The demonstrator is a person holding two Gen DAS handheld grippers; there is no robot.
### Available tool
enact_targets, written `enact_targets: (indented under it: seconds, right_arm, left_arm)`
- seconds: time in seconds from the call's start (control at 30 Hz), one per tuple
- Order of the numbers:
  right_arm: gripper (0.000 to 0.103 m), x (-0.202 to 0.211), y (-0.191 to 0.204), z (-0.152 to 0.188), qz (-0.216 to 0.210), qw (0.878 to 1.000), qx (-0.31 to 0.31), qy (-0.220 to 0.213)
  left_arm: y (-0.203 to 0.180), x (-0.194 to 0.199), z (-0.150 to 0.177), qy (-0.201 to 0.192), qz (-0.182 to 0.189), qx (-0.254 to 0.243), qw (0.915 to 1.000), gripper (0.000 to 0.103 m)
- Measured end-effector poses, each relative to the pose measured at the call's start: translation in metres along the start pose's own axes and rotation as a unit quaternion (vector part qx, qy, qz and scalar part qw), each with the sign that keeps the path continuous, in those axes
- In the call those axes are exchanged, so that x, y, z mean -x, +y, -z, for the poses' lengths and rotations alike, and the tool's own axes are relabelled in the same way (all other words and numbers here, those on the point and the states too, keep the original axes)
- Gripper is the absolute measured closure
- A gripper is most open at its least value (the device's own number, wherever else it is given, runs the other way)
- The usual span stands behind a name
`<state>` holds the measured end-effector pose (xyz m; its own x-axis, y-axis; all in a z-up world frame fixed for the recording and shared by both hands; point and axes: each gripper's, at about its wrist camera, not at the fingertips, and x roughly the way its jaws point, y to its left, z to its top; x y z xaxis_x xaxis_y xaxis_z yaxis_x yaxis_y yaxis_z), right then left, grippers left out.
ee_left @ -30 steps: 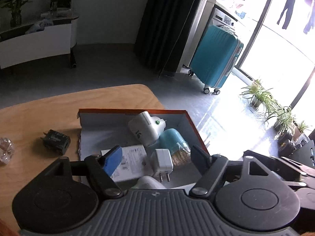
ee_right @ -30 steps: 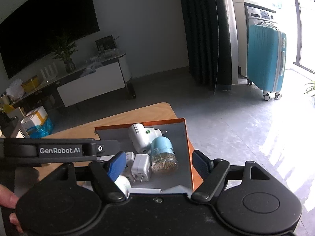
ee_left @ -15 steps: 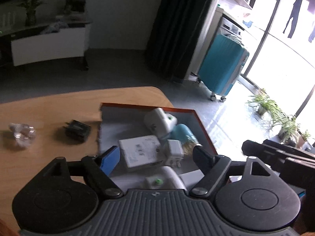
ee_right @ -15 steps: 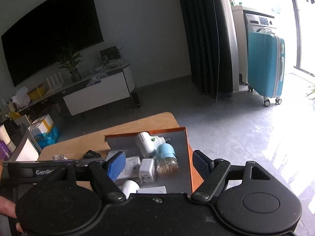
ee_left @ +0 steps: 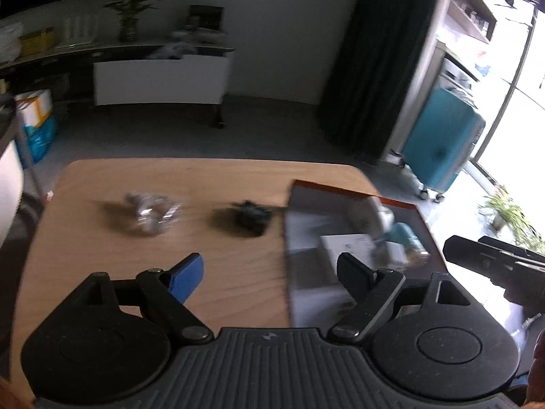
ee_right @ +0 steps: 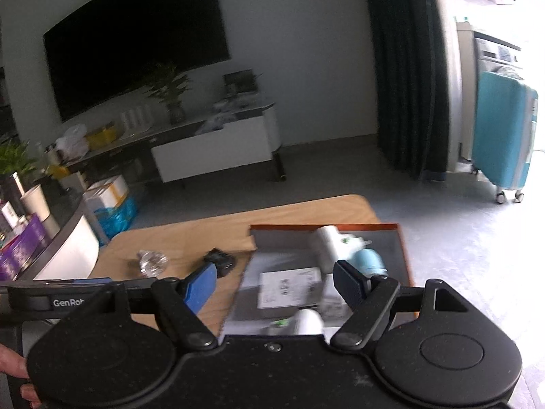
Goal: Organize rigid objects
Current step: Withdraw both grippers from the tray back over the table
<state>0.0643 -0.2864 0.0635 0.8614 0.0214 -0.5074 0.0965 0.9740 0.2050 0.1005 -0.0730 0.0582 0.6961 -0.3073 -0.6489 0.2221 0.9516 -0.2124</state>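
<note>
From my left wrist, my left tool (ee_left: 269,274) is empty with its jaws opening; the black adapter (ee_left: 250,216) lies on the counter (ee_left: 102,272) just left of the orange-rimmed box (ee_left: 354,192), the clear crystal piece (ee_left: 150,213) farther left. From my right wrist, my right tool (ee_right: 276,281) stands apart and empty above the box; a hasty grab could nudge that small adapter away.

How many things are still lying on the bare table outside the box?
2: a crumpled clear wrapper toward the table's left, and a black charger between it and the box. More may be hidden behind the grippers.
</note>
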Motion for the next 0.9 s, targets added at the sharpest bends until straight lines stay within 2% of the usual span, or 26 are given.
enact_targets:
  seconds: [0.4,0.9]
  right_arm:
    - [0.013,-0.028,0.048,0.008,-0.032,0.998,0.041,0.03]
    - [0.013,-0.059,0.06,0.009,-0.044,0.996,0.051,0.054]
  left_arm:
    - [0.057,0.01,0.01,0.001,-0.045,0.049,0.9978,0.012]
    - [0.072,-0.01,0.006,0.01,-0.061,0.037,0.9974,0.01]
